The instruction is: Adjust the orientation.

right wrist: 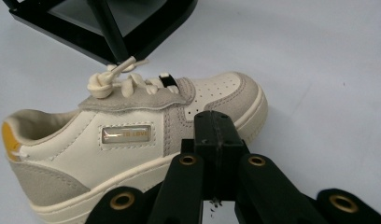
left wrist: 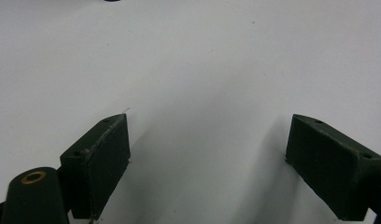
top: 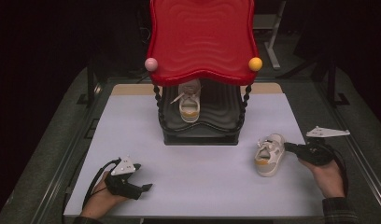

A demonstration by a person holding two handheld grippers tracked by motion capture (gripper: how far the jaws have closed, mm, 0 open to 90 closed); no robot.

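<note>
A small cream and grey shoe with a yellow heel patch lies on the white table, right of the rack; the right gripper view has its side close up. My right gripper is shut with nothing between its jaws. Its joined tip sits just at the shoe's side near the toe; I cannot tell whether it touches. A matching shoe rests on the rack's black lower shelf. My left gripper rests at the front left, open, with bare table between its pads.
The rack stands at the table's far middle, and its red wavy top shelf overhangs the lower one. A pink ball and a yellow ball sit at its front corners. Dark floor surrounds the table.
</note>
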